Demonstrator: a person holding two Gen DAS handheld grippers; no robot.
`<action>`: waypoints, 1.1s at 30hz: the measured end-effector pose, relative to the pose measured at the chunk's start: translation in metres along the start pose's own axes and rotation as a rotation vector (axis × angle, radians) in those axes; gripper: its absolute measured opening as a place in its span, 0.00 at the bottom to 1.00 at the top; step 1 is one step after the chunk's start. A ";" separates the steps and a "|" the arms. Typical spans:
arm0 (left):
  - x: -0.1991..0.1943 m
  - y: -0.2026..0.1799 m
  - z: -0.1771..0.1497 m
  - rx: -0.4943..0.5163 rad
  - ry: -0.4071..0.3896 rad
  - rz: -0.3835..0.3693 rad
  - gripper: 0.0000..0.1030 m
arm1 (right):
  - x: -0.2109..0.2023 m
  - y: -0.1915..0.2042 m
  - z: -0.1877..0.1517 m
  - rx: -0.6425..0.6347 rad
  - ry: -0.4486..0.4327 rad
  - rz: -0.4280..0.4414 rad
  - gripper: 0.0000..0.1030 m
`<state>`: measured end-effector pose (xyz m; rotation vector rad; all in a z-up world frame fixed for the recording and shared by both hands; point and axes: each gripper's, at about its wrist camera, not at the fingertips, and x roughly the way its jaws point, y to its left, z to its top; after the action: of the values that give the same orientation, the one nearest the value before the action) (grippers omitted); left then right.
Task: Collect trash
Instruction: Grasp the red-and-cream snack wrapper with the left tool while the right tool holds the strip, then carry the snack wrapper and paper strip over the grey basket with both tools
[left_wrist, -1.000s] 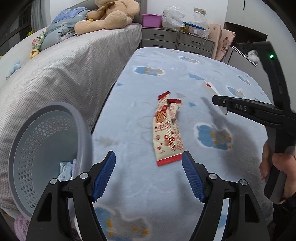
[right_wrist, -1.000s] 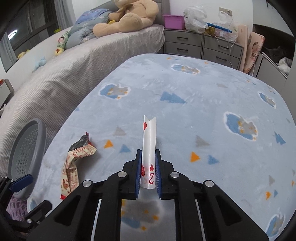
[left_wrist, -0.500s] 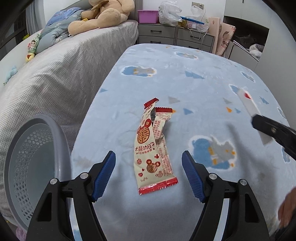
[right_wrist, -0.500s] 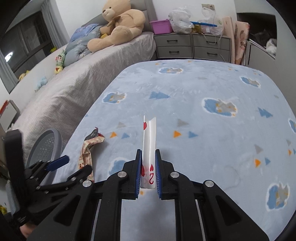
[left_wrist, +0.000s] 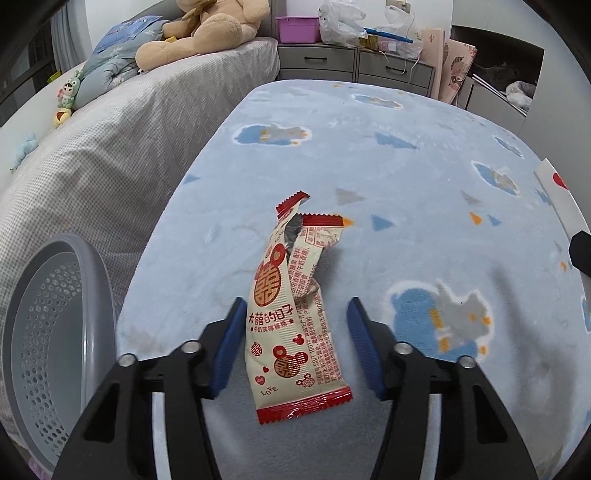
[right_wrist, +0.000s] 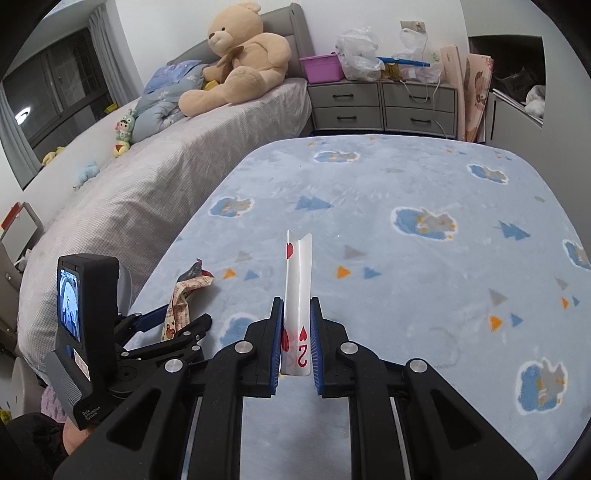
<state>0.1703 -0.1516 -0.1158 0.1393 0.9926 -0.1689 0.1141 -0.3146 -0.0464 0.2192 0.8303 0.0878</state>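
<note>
Two spread blue pads of the left gripper (left_wrist: 293, 343) straddle the cream-and-red torn snack wrapper (left_wrist: 295, 317) at lower centre, its long axis running along the fingers. The right gripper (right_wrist: 295, 347), further off, is clenched on a bent white two-of-hearts playing card (right_wrist: 297, 288).

The left gripper (left_wrist: 294, 341), jaws apart, straddles a snack wrapper (left_wrist: 295, 321) near the blanket's (left_wrist: 406, 184) left edge.

Snack wrapper (left_wrist: 291, 317) between the left gripper's (left_wrist: 295, 345) fingers: red double-happiness sign, line "大囍的日子", small "LOVE" near the bottom seal; back-panel fine print too small to read. Playing card (right_wrist: 297, 295) clamped between the right gripper's (right_wrist: 295, 341) fingers: red "2" with hearts. Camera unit (right_wrist: 86, 332) left of these fingers: "Data Acquisition System".
</note>
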 end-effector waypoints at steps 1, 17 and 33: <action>-0.001 0.000 0.000 -0.001 0.000 -0.001 0.40 | 0.000 0.000 0.000 -0.001 -0.001 0.002 0.14; -0.071 0.035 -0.043 -0.007 -0.070 -0.034 0.36 | 0.001 0.019 -0.003 -0.039 0.002 -0.034 0.14; -0.158 0.169 -0.062 -0.112 -0.241 -0.033 0.36 | -0.033 0.131 -0.026 -0.092 -0.001 -0.039 0.15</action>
<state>0.0695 0.0383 -0.0092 -0.0008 0.7622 -0.1558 0.0738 -0.1887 -0.0095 0.1167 0.8274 0.0892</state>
